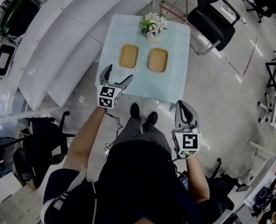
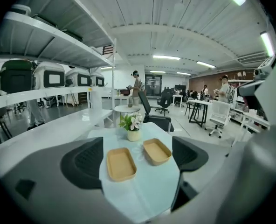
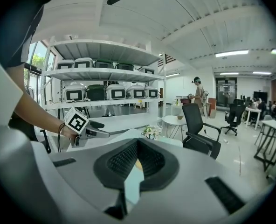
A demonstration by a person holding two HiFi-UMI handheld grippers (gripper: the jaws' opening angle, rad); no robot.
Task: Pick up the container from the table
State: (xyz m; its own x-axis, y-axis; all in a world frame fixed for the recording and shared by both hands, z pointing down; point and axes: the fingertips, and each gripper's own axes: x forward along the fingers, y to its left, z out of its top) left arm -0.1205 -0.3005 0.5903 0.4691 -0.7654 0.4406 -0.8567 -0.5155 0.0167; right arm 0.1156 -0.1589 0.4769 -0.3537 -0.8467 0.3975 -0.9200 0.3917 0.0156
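Readable text: none in any view.
Left marker cube (image 1: 108,97): black-and-white square code pattern, no letters or digits.
Right marker cube (image 1: 188,143): the same kind of square code pattern, no letters or digits.
Left container (image 1: 128,56): plain tan, no print.
Right container (image 1: 157,60): plain tan, no print.

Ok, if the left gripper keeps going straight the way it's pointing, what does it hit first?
Most likely the left container, the nearer of the two lying on the table. The open left gripper aims roughly between them, so this is a guess.
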